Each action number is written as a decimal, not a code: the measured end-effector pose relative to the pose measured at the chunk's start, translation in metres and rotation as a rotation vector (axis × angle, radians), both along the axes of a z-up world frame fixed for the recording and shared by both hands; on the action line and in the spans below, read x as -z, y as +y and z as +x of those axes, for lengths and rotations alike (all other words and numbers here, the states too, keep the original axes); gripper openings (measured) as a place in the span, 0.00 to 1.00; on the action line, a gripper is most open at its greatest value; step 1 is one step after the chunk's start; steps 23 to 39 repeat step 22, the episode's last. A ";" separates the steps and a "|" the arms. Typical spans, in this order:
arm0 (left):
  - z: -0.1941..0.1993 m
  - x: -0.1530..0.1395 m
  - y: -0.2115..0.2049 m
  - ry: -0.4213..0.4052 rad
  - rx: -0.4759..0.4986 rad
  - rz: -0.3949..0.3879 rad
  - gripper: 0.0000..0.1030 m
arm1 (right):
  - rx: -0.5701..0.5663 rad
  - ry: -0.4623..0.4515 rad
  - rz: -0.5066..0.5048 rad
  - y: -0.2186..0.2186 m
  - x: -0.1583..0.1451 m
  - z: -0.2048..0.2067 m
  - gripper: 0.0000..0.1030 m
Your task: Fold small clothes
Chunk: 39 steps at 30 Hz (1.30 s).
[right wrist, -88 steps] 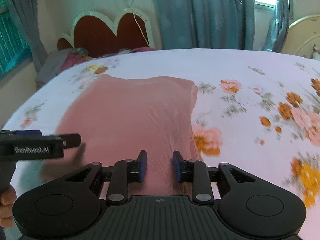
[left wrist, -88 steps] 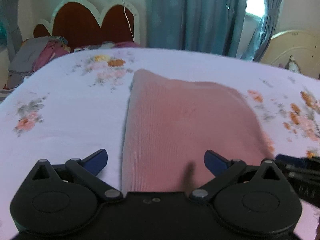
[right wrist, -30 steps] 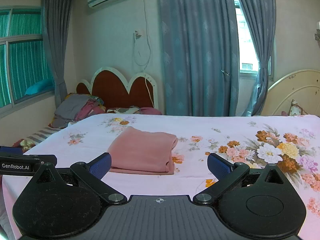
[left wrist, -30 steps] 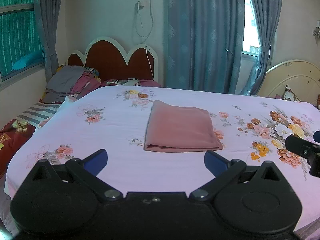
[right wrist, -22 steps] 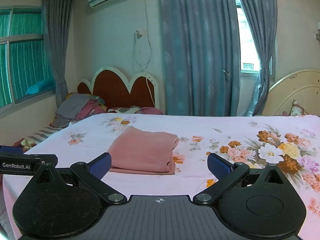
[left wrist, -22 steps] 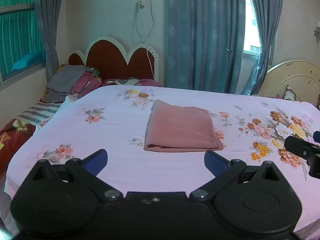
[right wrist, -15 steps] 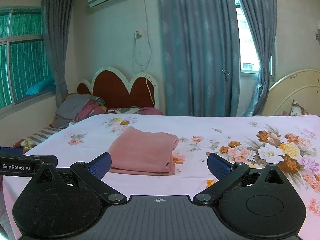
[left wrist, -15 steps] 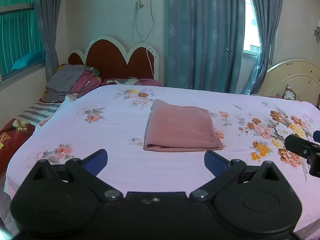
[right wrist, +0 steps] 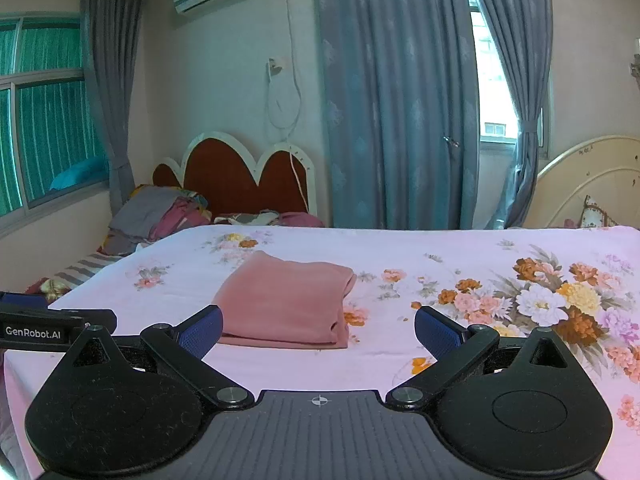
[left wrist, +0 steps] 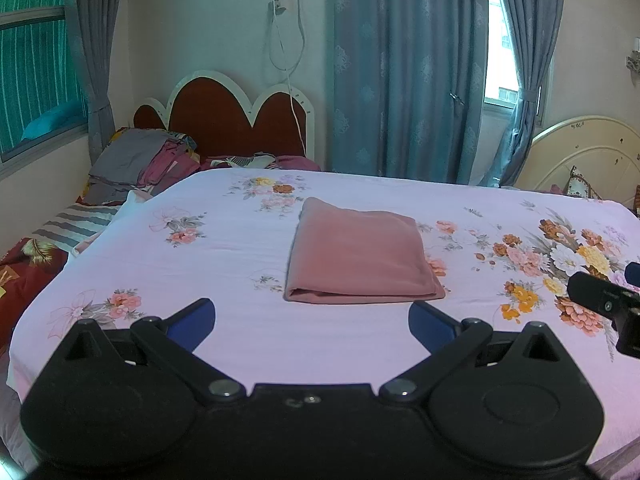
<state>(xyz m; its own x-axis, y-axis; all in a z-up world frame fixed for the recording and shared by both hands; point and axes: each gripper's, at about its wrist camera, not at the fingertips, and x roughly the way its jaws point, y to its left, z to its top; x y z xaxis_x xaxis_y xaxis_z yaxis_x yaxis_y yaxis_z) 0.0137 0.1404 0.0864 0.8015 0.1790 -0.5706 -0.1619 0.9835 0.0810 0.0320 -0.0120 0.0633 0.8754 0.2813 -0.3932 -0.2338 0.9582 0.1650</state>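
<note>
Backed well off the cloth [left wrist: 362,254] since a few seconds ago, when both grippers sat right over it and the right one's jaws were nearly together. Over the last second, hardly any change. Judged from that: folding of this piece done, a neat pink rectangle left alone.

Nearest, left gripper [left wrist: 312,322]: jaws spread wide, holding nothing, hanging level on the near side of the cloth and aimed straight at it. Right gripper [right wrist: 318,330]: also wide apart and empty, near side of the cloth and a little to its right, set lower so the cloth shows more edge-on. Each gripper's tip just visible at the edge of the other's view.

Beyond them, cloth lying flat on the floral bed [left wrist: 224,248], doubled edge toward the grippers, layered edges on its right.

Far left of the cloth, a pile of clothes [left wrist: 140,164] by the headboard [left wrist: 240,120]; behind, curtains [left wrist: 404,72].
</note>
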 end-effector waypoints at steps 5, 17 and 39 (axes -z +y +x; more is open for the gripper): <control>0.005 0.002 -0.001 0.008 -0.001 -0.004 1.00 | -0.001 0.005 0.002 -0.001 0.002 0.003 0.98; 0.021 0.014 0.003 -0.013 0.057 -0.025 0.95 | 0.008 0.031 -0.002 -0.002 0.012 0.018 0.98; 0.047 0.021 0.008 0.008 0.044 -0.038 1.00 | 0.035 0.065 -0.003 -0.005 0.024 0.036 0.98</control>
